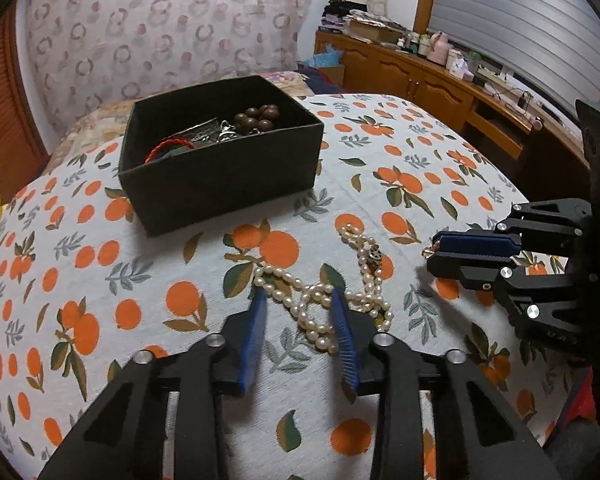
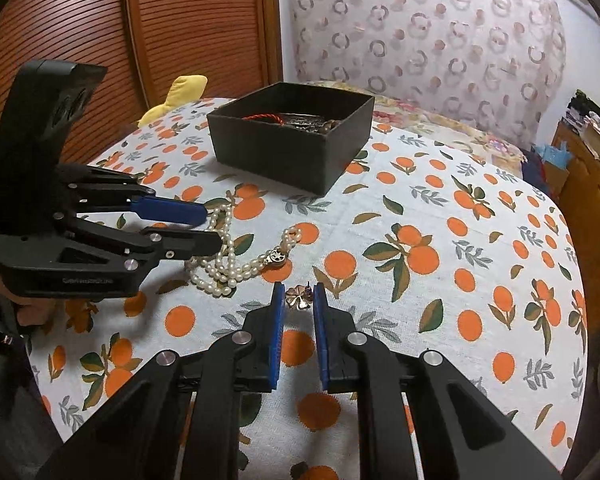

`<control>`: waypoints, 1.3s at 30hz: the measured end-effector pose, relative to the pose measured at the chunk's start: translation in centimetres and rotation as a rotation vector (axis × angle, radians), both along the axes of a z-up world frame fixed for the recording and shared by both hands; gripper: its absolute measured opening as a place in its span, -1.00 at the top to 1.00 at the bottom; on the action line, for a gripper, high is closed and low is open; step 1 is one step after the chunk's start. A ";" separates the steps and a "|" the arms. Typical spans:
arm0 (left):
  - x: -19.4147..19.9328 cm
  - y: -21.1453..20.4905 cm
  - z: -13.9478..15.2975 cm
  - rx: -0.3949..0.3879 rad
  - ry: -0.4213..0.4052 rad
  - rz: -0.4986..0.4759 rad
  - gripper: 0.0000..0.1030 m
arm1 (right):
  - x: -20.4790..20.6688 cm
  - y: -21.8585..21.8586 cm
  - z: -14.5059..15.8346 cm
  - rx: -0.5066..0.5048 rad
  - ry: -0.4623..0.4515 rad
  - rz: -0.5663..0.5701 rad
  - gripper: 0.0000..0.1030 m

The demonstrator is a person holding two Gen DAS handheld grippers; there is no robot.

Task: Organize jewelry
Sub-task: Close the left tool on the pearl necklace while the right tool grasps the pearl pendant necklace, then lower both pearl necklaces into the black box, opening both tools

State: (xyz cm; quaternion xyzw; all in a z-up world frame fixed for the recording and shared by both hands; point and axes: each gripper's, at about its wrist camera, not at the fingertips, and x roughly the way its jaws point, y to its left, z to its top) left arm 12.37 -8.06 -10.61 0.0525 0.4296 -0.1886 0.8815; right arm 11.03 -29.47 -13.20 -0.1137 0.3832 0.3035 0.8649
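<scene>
The left gripper has its blue-padded jaws spread apart, one on each side of the tangled white pearl necklace on the tabletop with the orange-fruit cloth. The jaws hold nothing. The necklace has one small round metal clasp.

The right gripper has its jaws close on both sides of one small gold flower-shaped earring, but a gap shows beside it, so I cannot tell if they squeeze it. In the left wrist view only a tiny bit of the earring peeks out at the jaw tips.

Pale writing on the side of the left gripper shows only in the right wrist view. It is too blurry to read.

Farther past both jaws sits one open dark square box. The left wrist view looks down into it: round brown wooden beads, a red twisted cord and something silvery. The right wrist view shows mostly its side wall.

One yellow soft thing lies beyond the cloth's far edge.
</scene>
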 end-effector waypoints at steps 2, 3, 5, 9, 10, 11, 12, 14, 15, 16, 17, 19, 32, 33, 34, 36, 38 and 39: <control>0.0 -0.1 0.1 0.008 -0.002 -0.003 0.59 | 0.0 0.0 0.0 0.000 0.000 -0.001 0.69; 0.0 -0.2 0.1 0.011 -0.004 -0.006 0.64 | 0.0 0.0 0.0 0.000 0.001 -0.002 0.69; 0.0 -0.4 0.0 0.025 0.003 -0.005 0.90 | -0.1 -0.1 0.1 0.002 0.001 -0.004 0.69; -0.1 -0.4 0.0 0.027 0.001 -0.003 0.90 | -0.1 -0.3 0.0 0.003 0.000 -0.007 0.69; -0.1 -0.4 0.0 0.028 0.000 -0.003 0.90 | -0.1 -0.3 0.0 0.002 0.001 -0.007 0.69; -0.1 -0.4 0.0 0.028 0.000 -0.003 0.90 | -0.1 -0.3 0.0 0.003 0.001 -0.007 0.69; -0.1 -0.4 0.0 0.028 0.000 -0.003 0.90 | -0.1 -0.3 0.0 0.002 0.001 -0.008 0.69; 0.0 -0.4 0.0 0.027 -0.001 -0.003 0.90 | -0.1 -0.3 0.0 0.003 0.000 -0.007 0.69; -0.1 -0.4 0.0 0.027 -0.002 -0.003 0.90 | -0.1 -0.3 0.0 0.003 0.000 -0.007 0.69; -0.2 -0.5 0.1 0.026 -0.004 -0.002 0.90 | -0.1 -0.3 0.0 0.003 -0.001 -0.007 0.69; -0.2 -0.5 0.1 0.024 -0.005 -0.002 0.90 | -0.2 -0.3 0.1 0.003 -0.002 -0.007 0.69; -0.3 -0.4 0.3 0.023 -0.008 -0.002 0.90 | -0.2 -0.4 0.2 0.006 -0.004 -0.006 0.69; -0.7 0.8 4.5 -0.038 -0.104 0.014 0.91 | -0.1 -0.1 2.4 0.038 -0.045 -0.009 0.69; -0.7 1.0 5.1 -0.044 -0.117 0.017 0.91 | 0.0 -0.1 2.6 0.044 -0.050 -0.008 0.69; -0.7 1.0 5.6 -0.047 -0.126 0.019 0.91 | 0.1 0.0 2.8 0.049 -0.053 -0.008 0.69; -0.5 1.2 6.7 -0.052 -0.152 0.025 0.91 | 0.3 0.2 3.4 0.060 -0.063 -0.004 0.69; -0.3 1.4 7.6 -0.055 -0.173 0.029 0.91 | 0.5 0.4 3.9 0.071 -0.072 -0.001 0.69; -0.2 1.5 8.2 -0.056 -0.186 0.031 0.91 | 0.6 0.5 4.1 0.075 -0.077 0.000 0.69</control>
